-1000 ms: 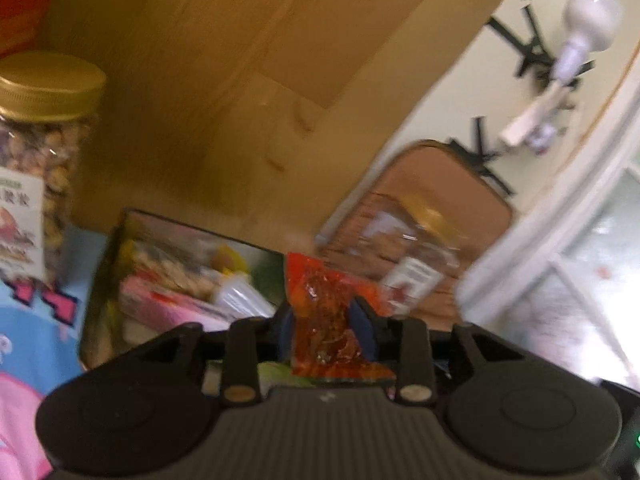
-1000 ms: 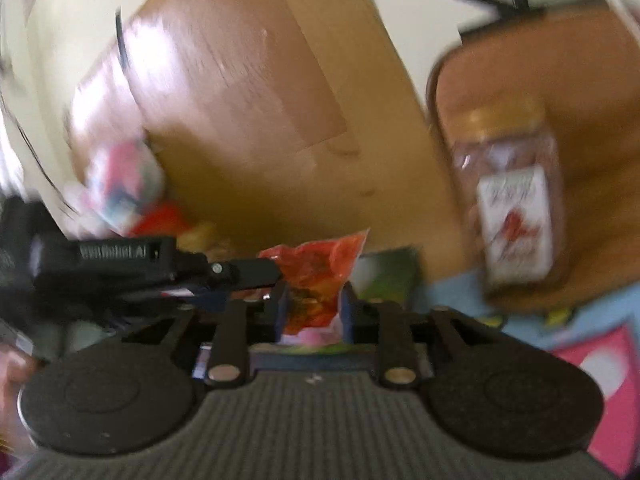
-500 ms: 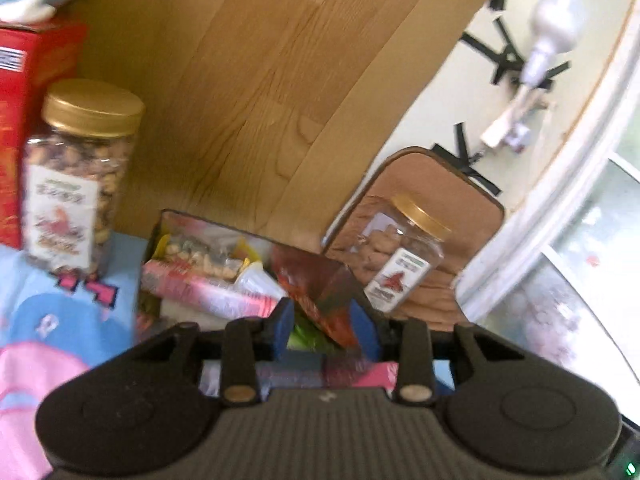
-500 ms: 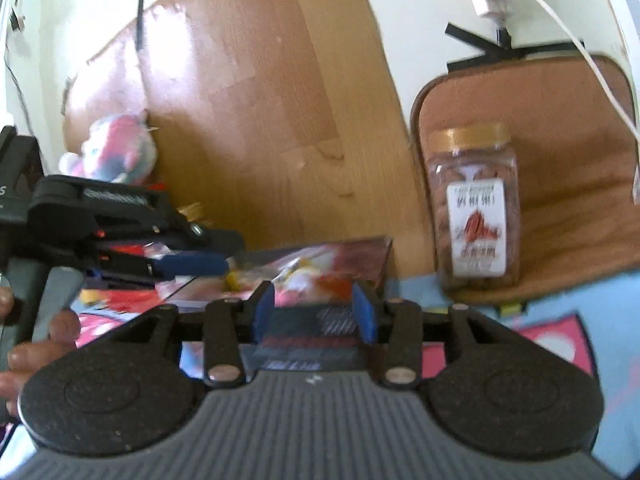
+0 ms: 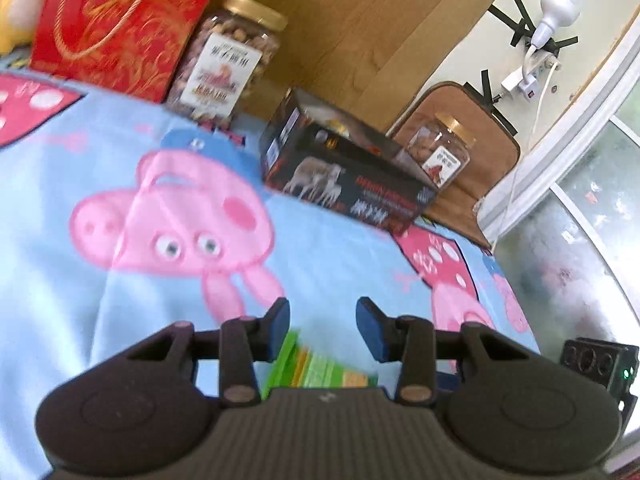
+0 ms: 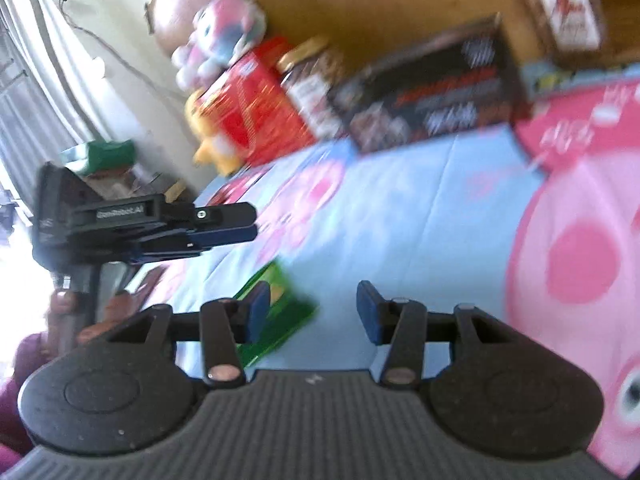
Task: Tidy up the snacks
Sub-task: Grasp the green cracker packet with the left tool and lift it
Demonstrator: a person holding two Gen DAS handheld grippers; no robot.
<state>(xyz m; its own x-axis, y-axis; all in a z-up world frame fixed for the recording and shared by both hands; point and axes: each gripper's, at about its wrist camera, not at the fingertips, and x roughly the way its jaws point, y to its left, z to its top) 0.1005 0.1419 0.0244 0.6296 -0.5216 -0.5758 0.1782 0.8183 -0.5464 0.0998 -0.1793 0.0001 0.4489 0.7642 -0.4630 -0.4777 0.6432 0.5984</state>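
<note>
**Green packet below both grippers, snack box at the back**

Left wrist view: The left gripper (image 5: 323,322) is seen w/ jaws part open and opening; nothing is clamped, only blue cloth (image 5: 328,248) shows between the pads. A green packet (image 5: 316,368) w/ orange-yellow stripes is seen lying flat just below and behind the pads, mostly hidden by the gripper body, so its full shape and long axis cannot be told. The cloth is printed w/ a pink cartoon pig (image 5: 176,216). At the back a dark snack box (image 5: 344,172) is set on the cloth, open at the top, its long axis running from upper left to lower right. A nut jar (image 5: 228,60) w/ gold lid stands upright left of the box, touching a red gift box (image 5: 116,20). A second jar (image 5: 440,152) stands upright just right of the snack box, in front of a brown cushion (image 5: 492,160).

Right wrist view (blurred, tilted): The right gripper (image 6: 312,312) is seen w/ jaws roughly half open and opening, nothing between them. The green packet (image 6: 280,320) lies flat on the cloth, partly under the left pad, long axis running lower left to upper right. The left gripper (image 6: 224,226) is seen at left, held by a hand (image 6: 80,316); its gap cannot be told here. The snack box (image 6: 432,88) is seen well apart, at the back.
</note>
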